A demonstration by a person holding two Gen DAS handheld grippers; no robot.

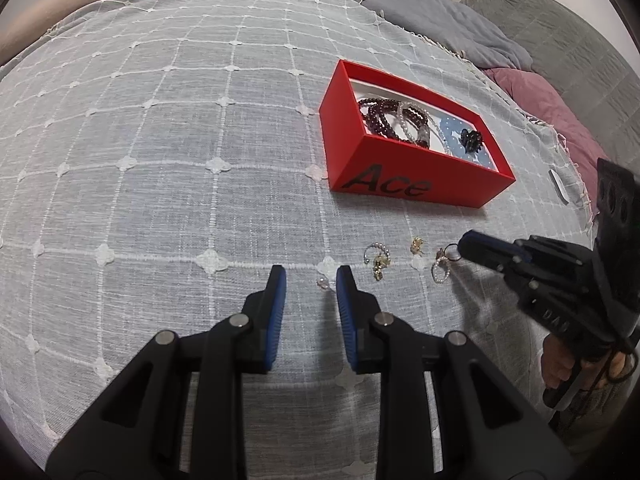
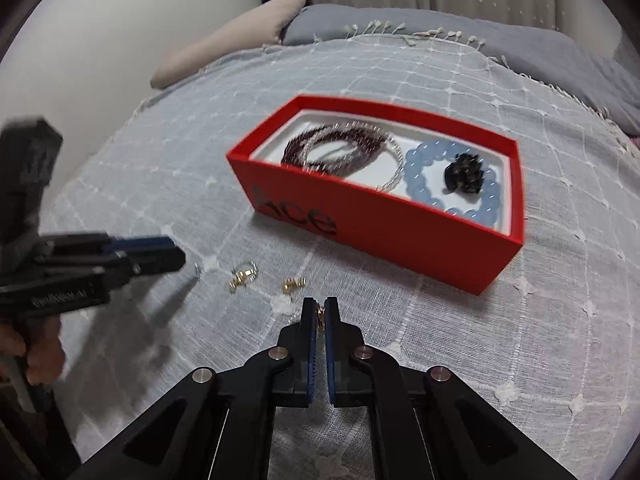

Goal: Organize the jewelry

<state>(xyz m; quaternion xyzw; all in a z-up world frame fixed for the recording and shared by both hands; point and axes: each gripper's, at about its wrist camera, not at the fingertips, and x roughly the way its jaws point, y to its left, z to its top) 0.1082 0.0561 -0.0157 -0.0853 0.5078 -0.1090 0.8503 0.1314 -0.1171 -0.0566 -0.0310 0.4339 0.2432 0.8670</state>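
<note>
Pinching a gold ring off the bed

Closing tight, the right gripper [image 2: 319,305] nipped a small gold ring [image 2: 320,313] low against the bedspread [image 2: 500,340]. Left gripper [image 1: 311,278] hovered part-open, empty, over other loose pieces [image 1: 378,260]. Red box [image 2: 400,236] near, beaded bracelets already inside, likely the destination.

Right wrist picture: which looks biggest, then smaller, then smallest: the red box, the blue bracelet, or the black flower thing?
1. red box
2. blue bracelet, inside the box
3. black flower piece, lying within the bracelet's ring
</note>
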